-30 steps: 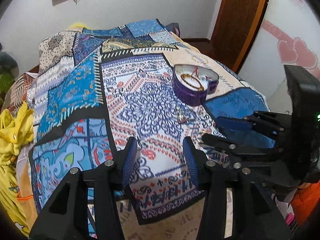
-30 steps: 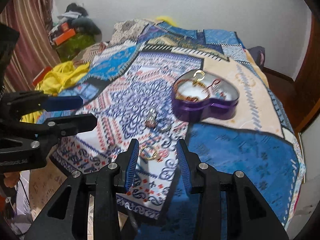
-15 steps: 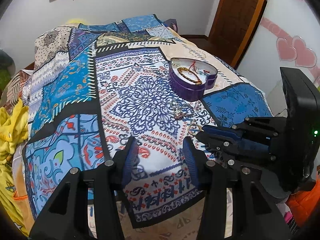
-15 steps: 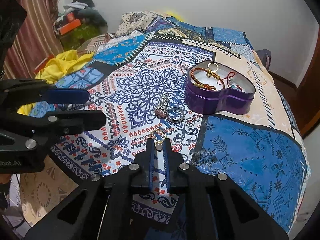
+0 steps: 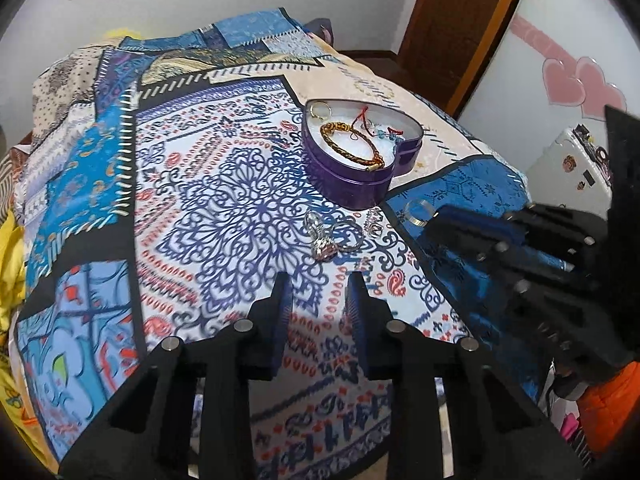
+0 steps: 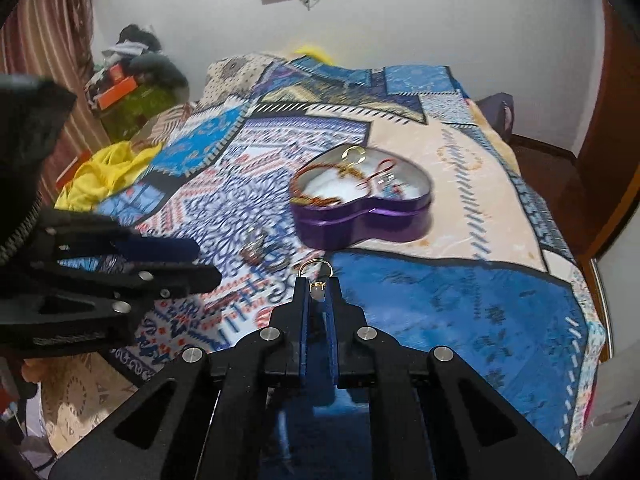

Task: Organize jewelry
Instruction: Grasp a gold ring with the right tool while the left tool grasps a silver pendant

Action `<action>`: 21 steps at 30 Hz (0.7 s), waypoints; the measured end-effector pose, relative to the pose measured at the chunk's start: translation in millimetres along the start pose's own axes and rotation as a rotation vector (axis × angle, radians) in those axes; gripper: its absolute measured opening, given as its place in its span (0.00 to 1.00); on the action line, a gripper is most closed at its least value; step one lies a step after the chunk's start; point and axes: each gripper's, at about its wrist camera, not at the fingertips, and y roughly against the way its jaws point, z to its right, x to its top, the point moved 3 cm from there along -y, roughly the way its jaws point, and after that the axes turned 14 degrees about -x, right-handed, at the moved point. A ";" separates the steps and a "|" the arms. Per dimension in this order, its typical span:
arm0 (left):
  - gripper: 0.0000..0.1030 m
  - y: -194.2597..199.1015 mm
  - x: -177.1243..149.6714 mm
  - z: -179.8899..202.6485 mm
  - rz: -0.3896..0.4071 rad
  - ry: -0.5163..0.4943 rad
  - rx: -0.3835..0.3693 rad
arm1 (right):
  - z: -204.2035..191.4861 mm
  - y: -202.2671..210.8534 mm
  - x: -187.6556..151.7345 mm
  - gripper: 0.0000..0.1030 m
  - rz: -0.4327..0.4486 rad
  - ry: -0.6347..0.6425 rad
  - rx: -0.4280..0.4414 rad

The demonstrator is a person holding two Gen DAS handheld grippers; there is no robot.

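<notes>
A purple heart-shaped tin (image 5: 352,182) (image 6: 362,220) stands on the patterned bedspread and holds a gold bracelet (image 5: 352,148), a red cord and a gold ring. My right gripper (image 6: 317,282) is shut on a gold ring (image 6: 316,269) and holds it above the bedspread, just short of the tin; the ring (image 5: 418,213) also shows at its tip in the left wrist view. Two silver rings (image 5: 334,236) (image 6: 264,250) lie on the bedspread in front of the tin. My left gripper (image 5: 318,280) is open and empty, just short of the silver rings.
The bedspread (image 5: 224,208) covers a bed. Yellow cloth (image 6: 100,176) lies at its left side, with a pile of clutter (image 6: 132,80) behind. A wooden door (image 5: 460,20) and a white wall with pink hearts (image 5: 580,84) are to the right.
My right gripper shut on the gold ring on the bedspread and lifted it toward the tin. My left gripper moved forward toward the silver rings and stayed open.
</notes>
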 end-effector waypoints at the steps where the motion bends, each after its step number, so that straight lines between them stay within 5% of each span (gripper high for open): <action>1: 0.27 -3.9 1.7 -0.4 -0.008 0.001 -0.001 | 2.9 0.3 1.3 0.07 0.004 -0.005 -0.002; 9: 0.24 -21.2 12.6 -0.3 -0.019 -0.005 -0.004 | 17.1 0.4 6.9 0.07 0.022 -0.033 -0.006; 12: 0.14 -23.2 14.1 -0.1 -0.012 -0.015 0.014 | 19.0 0.0 7.1 0.07 0.023 -0.039 -0.006; 21: 0.14 -16.5 10.3 -0.2 0.011 -0.013 0.045 | 23.6 3.3 7.7 0.07 0.030 -0.050 -0.007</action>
